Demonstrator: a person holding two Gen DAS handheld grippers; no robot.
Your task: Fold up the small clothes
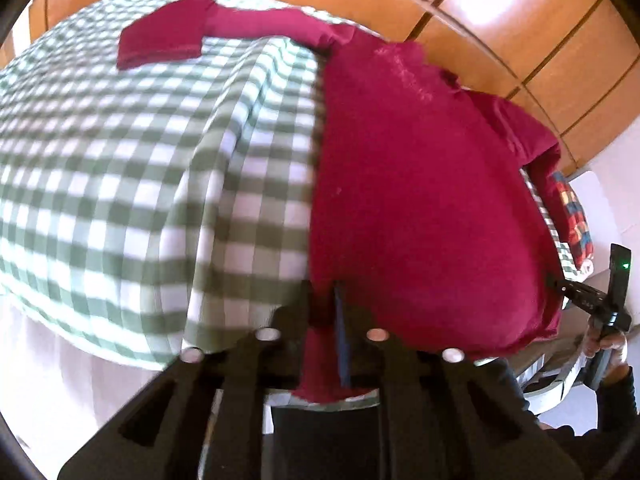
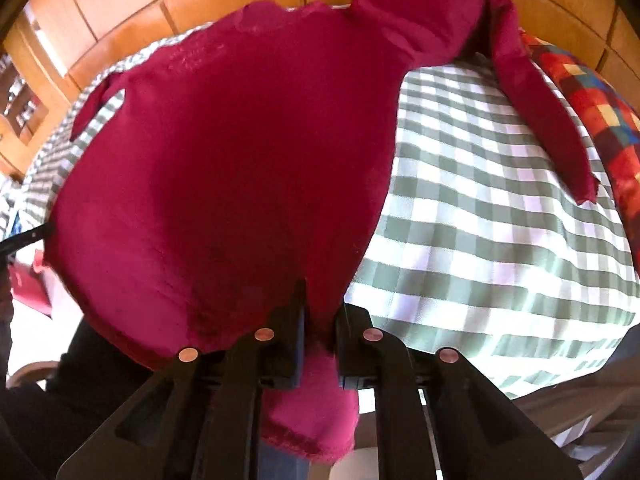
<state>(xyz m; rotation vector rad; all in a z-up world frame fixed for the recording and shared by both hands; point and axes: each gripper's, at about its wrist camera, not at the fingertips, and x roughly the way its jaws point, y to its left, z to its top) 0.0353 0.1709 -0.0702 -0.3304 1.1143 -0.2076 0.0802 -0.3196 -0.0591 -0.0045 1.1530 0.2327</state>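
Both grippers are clamped on the near hem of the maroon shirt [image 1: 420, 184]: the left gripper [image 1: 326, 332] pinches one corner, the right gripper [image 2: 320, 328] bites the other, cloth bunched between its fingers and hanging below. The shirt lies spread on the green-checked surface [image 1: 140, 168], sleeves reaching out to either side. A multicoloured patchwork cloth [image 2: 592, 100] sits just beyond one sleeve, wooden panelling [image 1: 500, 20] behind
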